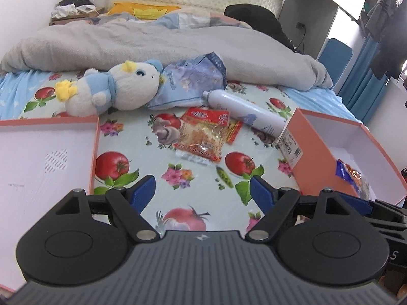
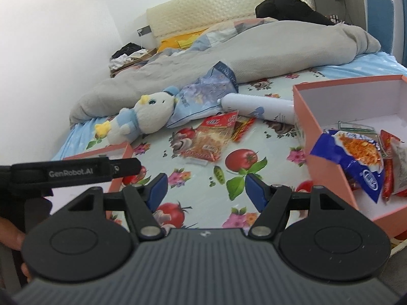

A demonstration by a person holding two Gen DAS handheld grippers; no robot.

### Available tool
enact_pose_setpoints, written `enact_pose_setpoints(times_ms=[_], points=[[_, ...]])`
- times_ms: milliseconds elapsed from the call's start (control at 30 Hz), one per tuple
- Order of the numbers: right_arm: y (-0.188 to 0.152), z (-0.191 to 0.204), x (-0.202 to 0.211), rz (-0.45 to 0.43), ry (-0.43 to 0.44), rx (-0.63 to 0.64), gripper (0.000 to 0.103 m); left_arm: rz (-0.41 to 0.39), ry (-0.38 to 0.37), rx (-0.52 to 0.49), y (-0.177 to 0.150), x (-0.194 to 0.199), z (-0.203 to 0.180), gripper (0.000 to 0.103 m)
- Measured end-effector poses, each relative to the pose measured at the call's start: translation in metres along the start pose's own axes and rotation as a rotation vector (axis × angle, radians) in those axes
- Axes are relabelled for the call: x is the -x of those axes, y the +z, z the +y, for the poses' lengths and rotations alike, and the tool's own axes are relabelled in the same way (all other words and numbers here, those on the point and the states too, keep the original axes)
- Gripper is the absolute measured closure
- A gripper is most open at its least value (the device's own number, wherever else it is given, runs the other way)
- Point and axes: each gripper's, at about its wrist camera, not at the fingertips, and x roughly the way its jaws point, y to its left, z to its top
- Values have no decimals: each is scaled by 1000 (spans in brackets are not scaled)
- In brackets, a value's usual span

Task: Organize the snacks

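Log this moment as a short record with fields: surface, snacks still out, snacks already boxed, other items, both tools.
surface: bed with fruit-print sheet
snacks still out: orange-red snack packet with a small red packet beside it; blue-white bag by the plush
snacks already boxed: blue chip bag and red packets in the orange box
other items: plush duck, white bottle, box lid
left tool: open, empty
right tool: open, empty
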Motion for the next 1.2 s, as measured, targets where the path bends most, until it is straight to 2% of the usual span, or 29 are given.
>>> enact_pose_setpoints(times_ms=[233, 467, 667, 733, 967, 1033, 1200], points=[[5, -4, -20, 16, 3, 22, 34, -5, -5, -1, 4, -22, 6, 19], [26, -12, -51, 16, -20, 17, 35, -6, 20, -18, 24, -64, 13, 19], [43, -22, -99, 42, -17, -4, 46, 24, 47, -35, 36, -110, 24, 19], [47, -27, -116, 54, -24, -23, 51, 46, 34, -39, 39, -126, 28, 19], [61, -52, -172, 84, -70, -94, 60, 105, -6, -46, 49, -180, 33, 18], [63, -57, -186, 91, -76, -103, 61, 113, -11, -53, 51, -194, 33, 12], [63, -72, -218, 124, -118, -130, 61, 113, -69, -72, 53, -223, 33, 7]])
